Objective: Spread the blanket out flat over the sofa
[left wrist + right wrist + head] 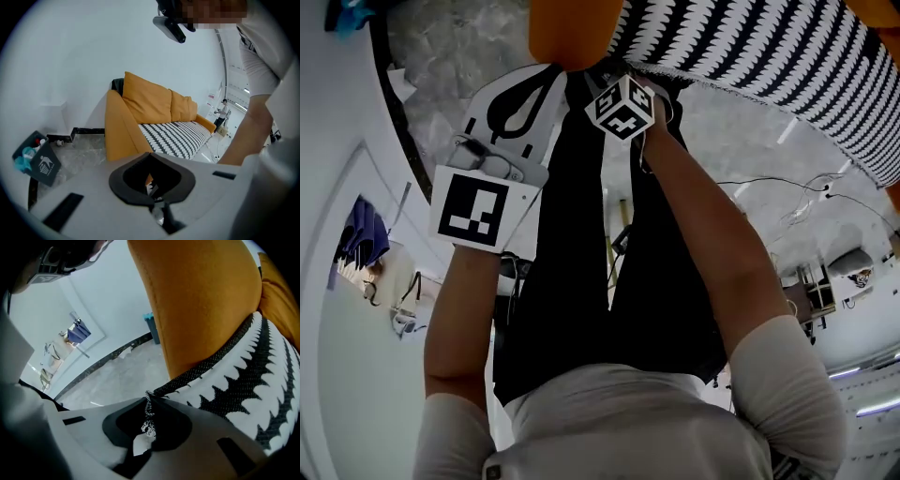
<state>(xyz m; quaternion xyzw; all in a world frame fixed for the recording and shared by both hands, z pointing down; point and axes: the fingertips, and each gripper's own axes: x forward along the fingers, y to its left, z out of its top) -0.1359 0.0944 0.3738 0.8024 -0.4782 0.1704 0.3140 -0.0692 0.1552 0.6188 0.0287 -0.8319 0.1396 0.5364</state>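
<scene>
The orange sofa stands against a white wall, and the black-and-white patterned blanket lies over its seat. In the head view the blanket runs across the top right, beside the sofa's orange arm. My right gripper is shut on the blanket's dark knitted corner, just below the sofa arm; the blanket stretches away to the right. From above, my right gripper touches the blanket's edge. My left gripper hangs to its left over the floor. Its jaws look shut, apart from the blanket.
Grey marble floor lies beside the sofa. A dark waste bin stands by the wall to the sofa's left. Cables trail across the floor on the right. A person stands far off beyond the sofa. My legs are below me.
</scene>
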